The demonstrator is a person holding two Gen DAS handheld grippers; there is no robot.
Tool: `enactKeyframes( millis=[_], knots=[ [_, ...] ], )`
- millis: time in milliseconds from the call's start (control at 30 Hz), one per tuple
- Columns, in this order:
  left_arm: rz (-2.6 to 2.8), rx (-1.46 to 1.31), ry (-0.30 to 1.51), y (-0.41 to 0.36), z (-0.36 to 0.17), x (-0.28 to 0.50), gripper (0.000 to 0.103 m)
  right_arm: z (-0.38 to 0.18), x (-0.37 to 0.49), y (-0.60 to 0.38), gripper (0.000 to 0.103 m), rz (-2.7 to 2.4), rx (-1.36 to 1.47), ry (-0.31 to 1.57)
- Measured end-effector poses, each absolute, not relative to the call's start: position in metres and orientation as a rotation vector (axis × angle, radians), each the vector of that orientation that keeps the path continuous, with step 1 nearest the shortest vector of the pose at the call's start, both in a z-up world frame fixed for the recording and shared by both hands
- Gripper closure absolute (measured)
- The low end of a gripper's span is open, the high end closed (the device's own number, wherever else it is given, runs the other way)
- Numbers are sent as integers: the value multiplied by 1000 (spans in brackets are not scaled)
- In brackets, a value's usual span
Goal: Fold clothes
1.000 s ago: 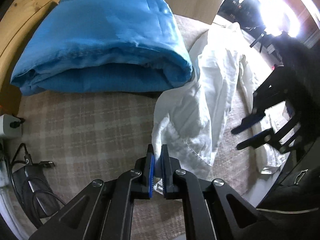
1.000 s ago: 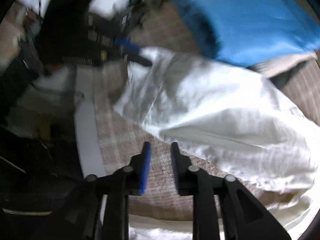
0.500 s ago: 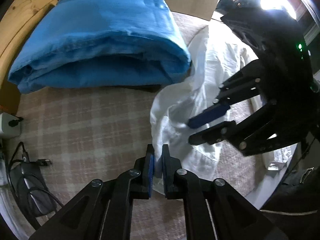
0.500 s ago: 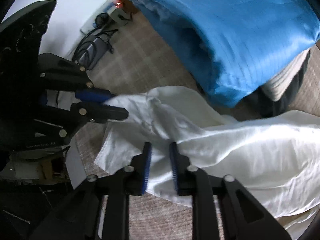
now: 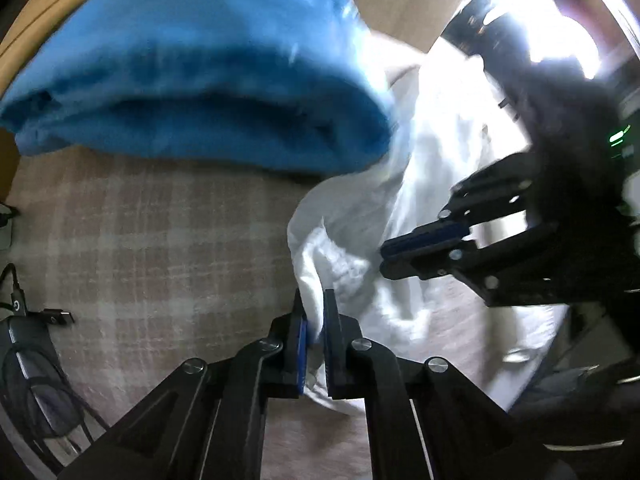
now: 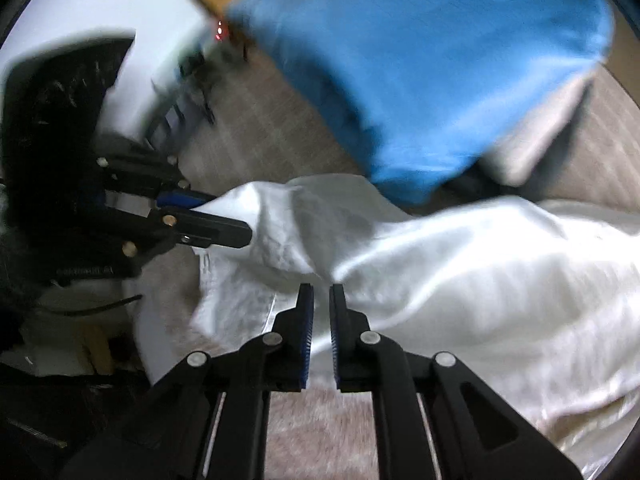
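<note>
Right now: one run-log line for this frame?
left gripper: shut on white garment | right gripper: shut on white garment | blue bedding: behind, untouched

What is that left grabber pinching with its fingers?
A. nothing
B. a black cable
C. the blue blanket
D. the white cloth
D. In the left wrist view the left gripper has its fingers closed on an edge of the white cloth, while the folded blue blanket lies apart, farther back on the checked bedcover.

Left gripper (image 5: pixel 315 312), right gripper (image 6: pixel 319 304): matte black linkage arms, silver round screws, ribbed blue pads (image 6: pixel 306 332) lining fingers.
</note>
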State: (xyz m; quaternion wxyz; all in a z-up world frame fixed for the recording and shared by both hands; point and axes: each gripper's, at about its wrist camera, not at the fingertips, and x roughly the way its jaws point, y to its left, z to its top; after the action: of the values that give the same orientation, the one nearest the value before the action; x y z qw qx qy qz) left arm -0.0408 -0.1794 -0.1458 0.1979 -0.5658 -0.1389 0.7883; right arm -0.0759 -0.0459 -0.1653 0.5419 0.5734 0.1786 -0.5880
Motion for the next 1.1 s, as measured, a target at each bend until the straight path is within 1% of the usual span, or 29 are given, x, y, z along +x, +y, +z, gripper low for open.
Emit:
enactKeyframes(
  millis=[33,133,167,200,267,333,400,500,567,600,667,733,800,867,967,1033,1100],
  knots=[
    [2225,-1542,-406,-183,-128,-39,98,-153,-87,-27,95,-1422,1356,352],
    [2292,-1432,-422,-193,-72,-40,98,-124,-128,40,94,-1588,1347,219],
    [2308,-1399,-423,-220,-56,-59,98,-115,-142,63,94,-1642,1344,177],
    [2322,-1366,-425,-251,-39,-80,98,-111,-157,82,94,-1693,1352,164],
    [2387,-1306,-374,-262,-4,-85,98,-107,-185,112,94,-1801,1370,170],
    [2423,-1269,-346,-268,16,-92,98,-107,-209,131,94,-1885,1382,210],
    [2445,-1285,-351,-303,25,-96,98,-112,-226,142,94,-1916,1393,235],
    [2470,-1354,-350,-328,20,-121,98,-126,-250,155,94,-1902,1422,247],
    [2478,-1384,-391,-291,6,-95,98,-147,-263,148,94,-1872,1444,290],
    [2475,-1395,-418,-291,3,-98,98,-160,-267,141,94,-1859,1452,318],
    [2462,-1410,-461,-266,-5,-116,98,-179,-271,130,94,-1847,1462,378],
    [2473,-1428,-464,-269,-5,-110,98,-178,-270,128,95,-1861,1429,393],
    [2480,-1432,-481,-271,-9,-116,98,-158,-269,148,94,-1860,1408,309],
    [2490,-1423,-502,-238,-19,-159,98,-139,-264,173,94,-1849,1395,228],
    [2502,-1414,-521,-237,-19,-173,98,-125,-239,202,94,-1852,1391,257],
    [2503,-1413,-524,-241,-20,-179,98,-126,-224,216,94,-1845,1399,228],
    [2502,-1416,-527,-244,-20,-184,98,-140,-212,210,94,-1814,1401,208]
  ],
)
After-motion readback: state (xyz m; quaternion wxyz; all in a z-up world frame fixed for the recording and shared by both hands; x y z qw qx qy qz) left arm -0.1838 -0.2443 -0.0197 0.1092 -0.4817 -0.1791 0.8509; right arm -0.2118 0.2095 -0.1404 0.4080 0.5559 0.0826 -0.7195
